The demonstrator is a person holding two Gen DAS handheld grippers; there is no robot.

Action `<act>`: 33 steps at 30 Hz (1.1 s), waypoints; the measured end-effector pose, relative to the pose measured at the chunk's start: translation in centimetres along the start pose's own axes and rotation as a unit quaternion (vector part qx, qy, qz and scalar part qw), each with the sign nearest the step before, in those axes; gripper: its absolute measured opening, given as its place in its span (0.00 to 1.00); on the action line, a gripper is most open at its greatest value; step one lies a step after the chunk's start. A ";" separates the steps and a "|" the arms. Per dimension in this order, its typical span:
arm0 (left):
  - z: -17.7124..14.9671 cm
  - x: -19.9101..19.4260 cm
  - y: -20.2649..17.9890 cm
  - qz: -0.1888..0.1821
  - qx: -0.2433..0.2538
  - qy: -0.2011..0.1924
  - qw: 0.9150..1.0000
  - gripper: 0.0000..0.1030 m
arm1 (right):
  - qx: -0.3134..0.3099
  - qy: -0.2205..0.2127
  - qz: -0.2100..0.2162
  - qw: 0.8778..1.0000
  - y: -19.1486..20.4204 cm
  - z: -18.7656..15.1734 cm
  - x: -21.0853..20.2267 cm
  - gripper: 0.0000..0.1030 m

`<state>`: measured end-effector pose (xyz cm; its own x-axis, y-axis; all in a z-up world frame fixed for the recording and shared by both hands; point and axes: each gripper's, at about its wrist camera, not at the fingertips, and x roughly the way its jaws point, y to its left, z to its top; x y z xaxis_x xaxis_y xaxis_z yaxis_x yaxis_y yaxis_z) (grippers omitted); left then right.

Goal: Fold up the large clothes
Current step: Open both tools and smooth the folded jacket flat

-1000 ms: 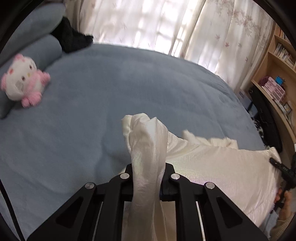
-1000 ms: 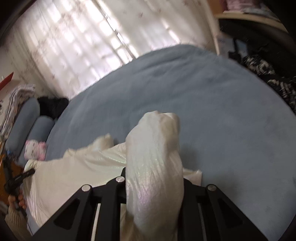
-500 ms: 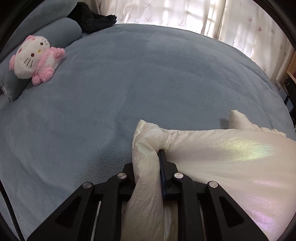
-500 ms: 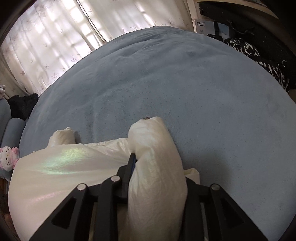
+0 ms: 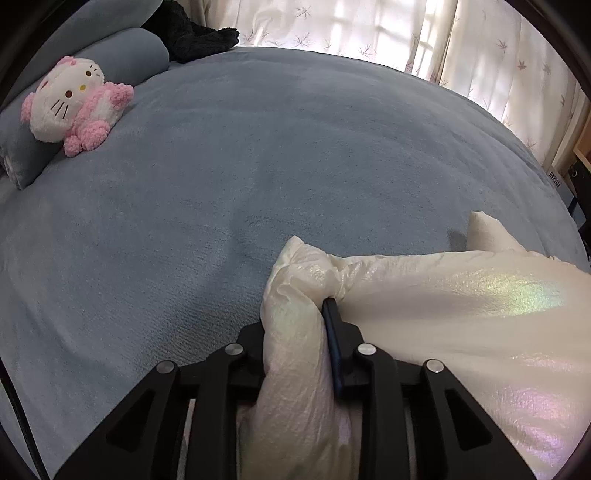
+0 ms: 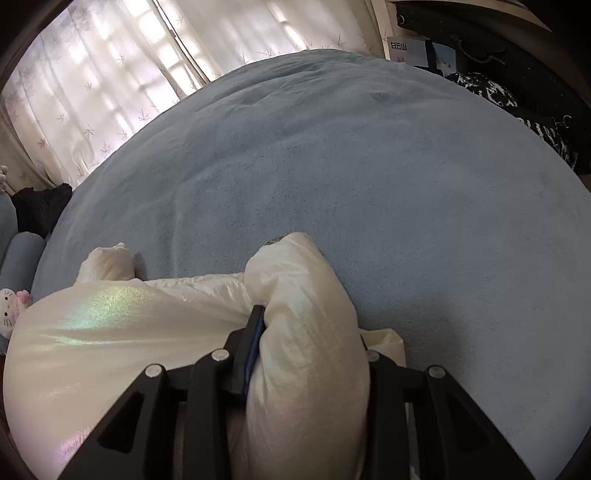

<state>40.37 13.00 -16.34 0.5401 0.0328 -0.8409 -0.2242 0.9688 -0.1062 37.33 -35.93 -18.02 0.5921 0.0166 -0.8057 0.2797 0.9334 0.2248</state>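
Cream garment (image 5: pixel 461 314) clenched at two corners by left gripper (image 5: pixel 295 314) and right gripper (image 6: pixel 295 317) over the bed (image 5: pixel 258 166) — folding judged barely begun.

A wide bed (image 5: pixel 258 155) covered in a grey-blue fleecy blanket carries a shiny cream garment (image 5: pixel 461 314) at its near edge, a pink-and-white plush cat (image 5: pixel 70 107) against blue pillows (image 5: pixel 125 62), and a dark cloth bundle (image 5: pixel 192 33) near the curtains

Left tool's (image 5: pixel 295 325) fingertips under cream garment (image 5: pixel 461 306)
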 end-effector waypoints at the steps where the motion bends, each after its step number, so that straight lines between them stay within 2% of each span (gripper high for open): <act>1: 0.2 -0.1 0.3 -0.001 -0.003 0.001 1.000 0.37 | -0.002 0.002 -0.003 1.000 0.1 0.1 -0.2 0.32; 3: 0.7 -0.4 1.4 0.003 -0.020 0.003 1.000 0.50 | -0.005 0.009 -0.011 1.000 0.2 0.5 -0.7 0.36; 6: 1.1 -1.9 2.1 -0.011 -0.033 0.001 0.999 0.51 | 0.007 0.017 -0.025 1.000 0.0 1.0 -1.8 0.44; 9: 1.5 -4.5 1.7 -0.011 -0.033 -0.022 0.999 0.51 | 0.028 0.013 -0.031 0.999 0.0 1.8 -4.0 0.45; 13: 1.9 -9.5 -0.7 -0.019 -0.018 -0.068 0.997 0.51 | 0.024 -0.038 -0.045 0.998 1.9 2.5 -8.4 0.49; 16: 1.1 -12.6 -4.6 -0.055 0.021 -0.090 0.994 0.51 | -0.012 -0.065 -0.010 0.998 5.7 1.6 -10.8 0.49; 19: -0.6 -14.4 -9.3 -0.098 0.054 -0.086 0.990 0.51 | -0.053 -0.063 0.044 0.996 11.1 -0.7 -11.6 0.49; 22: -2.6 -14.6 -13.2 -0.131 0.077 -0.077 0.985 0.51 | -0.089 -0.058 0.087 0.991 15.7 -3.0 -11.3 0.49; 25: -4.1 -13.3 -15.3 -0.135 0.095 -0.076 0.983 0.51 | -0.127 -0.058 0.091 0.986 18.7 -5.0 -9.8 0.49; 28: -5.3 -10.0 -15.5 -0.115 0.091 -0.057 0.987 0.50 | -0.153 -0.066 0.060 0.984 19.4 -6.7 -8.1 0.49; 33: -6.0 -7.6 -15.8 -0.081 0.111 -0.075 0.988 0.52 | -0.172 -0.071 0.058 0.981 18.2 -7.3 -5.8 0.49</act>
<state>34.93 -4.00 -11.42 0.6728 -0.1060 -0.7322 0.0486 0.9939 -0.0992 33.43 -16.42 -13.26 0.7103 0.1026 -0.6964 -0.0529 0.9943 0.0925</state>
